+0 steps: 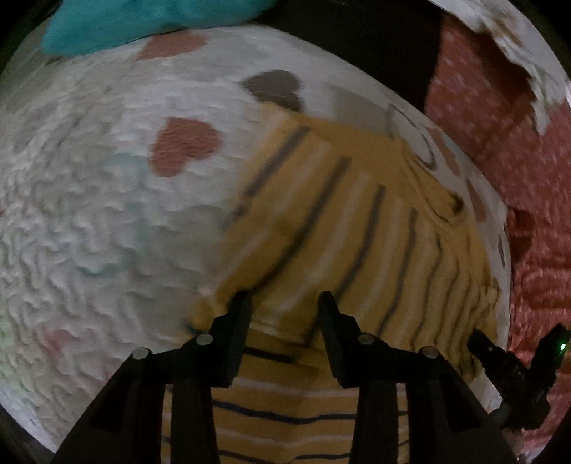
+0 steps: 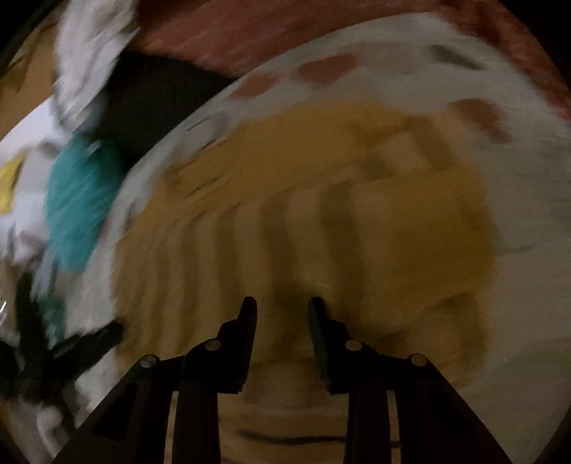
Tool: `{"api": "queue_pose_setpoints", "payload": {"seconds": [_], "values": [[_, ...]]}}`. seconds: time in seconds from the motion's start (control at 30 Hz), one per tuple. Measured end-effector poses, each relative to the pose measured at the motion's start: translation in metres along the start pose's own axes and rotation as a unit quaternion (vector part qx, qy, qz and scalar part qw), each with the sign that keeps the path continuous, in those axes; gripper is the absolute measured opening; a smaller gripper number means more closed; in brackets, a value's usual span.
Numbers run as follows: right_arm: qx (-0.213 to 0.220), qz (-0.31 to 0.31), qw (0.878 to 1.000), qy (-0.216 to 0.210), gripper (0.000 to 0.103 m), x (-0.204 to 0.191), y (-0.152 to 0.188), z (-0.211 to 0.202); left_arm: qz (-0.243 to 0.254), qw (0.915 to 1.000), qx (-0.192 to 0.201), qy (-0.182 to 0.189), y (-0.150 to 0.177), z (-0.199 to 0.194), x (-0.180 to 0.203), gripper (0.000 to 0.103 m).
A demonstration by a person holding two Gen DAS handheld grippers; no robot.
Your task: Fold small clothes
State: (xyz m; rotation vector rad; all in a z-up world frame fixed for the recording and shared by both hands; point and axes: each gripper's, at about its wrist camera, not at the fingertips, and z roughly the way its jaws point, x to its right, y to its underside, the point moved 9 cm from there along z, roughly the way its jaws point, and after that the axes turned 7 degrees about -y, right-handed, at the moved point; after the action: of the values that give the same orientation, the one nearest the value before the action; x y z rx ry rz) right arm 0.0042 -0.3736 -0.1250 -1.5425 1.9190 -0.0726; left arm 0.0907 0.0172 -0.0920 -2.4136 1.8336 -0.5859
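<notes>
A small yellow garment with dark and white stripes [image 1: 342, 221] lies on a white blanket with heart prints [image 1: 107, 200]. My left gripper [image 1: 285, 303] is open, its jaws apart right over the garment's near edge, with striped cloth between and below them. The right gripper shows at the lower right of the left wrist view [image 1: 514, 364]. In the right wrist view, which is blurred by motion, my right gripper [image 2: 282, 307] is open over the same yellow garment [image 2: 357, 214], fingers apart, holding nothing that I can make out.
A teal cloth [image 1: 142, 21] lies at the far edge of the blanket; it also shows in the right wrist view [image 2: 78, 200]. A red patterned carpet [image 1: 499, 142] lies beyond the blanket's right edge. White clothes [image 2: 89, 43] and a dark item [image 2: 150, 92] lie further off.
</notes>
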Motion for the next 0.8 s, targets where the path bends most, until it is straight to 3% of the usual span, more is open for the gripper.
{"api": "queue_pose_setpoints", "payload": {"seconds": [0.03, 0.1, 0.13, 0.17, 0.23, 0.33, 0.57, 0.73, 0.8], "values": [[0.009, 0.028, 0.999, -0.012, 0.029, 0.013, -0.004, -0.006, -0.01, 0.9999, -0.004, 0.008, 0.0, 0.0, -0.006, 0.024], [0.019, 0.066, 0.997, -0.033, 0.029, 0.024, -0.005, -0.017, -0.029, 0.9992, -0.007, 0.025, 0.003, -0.004, -0.018, 0.022], [0.025, 0.07, 0.997, -0.031, 0.029, 0.027, -0.003, -0.023, -0.035, 0.999, -0.006, 0.029, 0.008, -0.008, -0.024, 0.022], [0.031, 0.067, 0.997, -0.026, 0.029, 0.027, 0.002, -0.029, -0.035, 0.9993, -0.005, 0.014, 0.014, -0.011, -0.031, 0.029], [0.016, 0.056, 0.998, -0.009, 0.035, 0.027, 0.025, -0.037, -0.031, 0.9993, -0.003, -0.02, 0.032, -0.017, -0.047, 0.037], [-0.009, 0.063, 0.998, 0.0, 0.048, 0.031, 0.058, -0.042, -0.041, 0.9987, -0.026, 0.01, 0.06, -0.018, -0.052, 0.037], [-0.02, 0.112, 0.992, -0.061, 0.049, 0.047, 0.149, -0.071, 0.01, 0.9992, -0.014, 0.035, 0.13, -0.041, -0.066, 0.038], [-0.028, 0.116, 0.989, -0.092, 0.049, 0.045, 0.205, -0.092, 0.004, 0.997, -0.031, 0.071, 0.181, -0.053, -0.075, 0.042], [-0.052, 0.126, 0.985, -0.104, 0.049, 0.046, 0.227, -0.095, -0.008, 0.9952, -0.047, 0.085, 0.199, -0.054, -0.08, 0.043]]}}
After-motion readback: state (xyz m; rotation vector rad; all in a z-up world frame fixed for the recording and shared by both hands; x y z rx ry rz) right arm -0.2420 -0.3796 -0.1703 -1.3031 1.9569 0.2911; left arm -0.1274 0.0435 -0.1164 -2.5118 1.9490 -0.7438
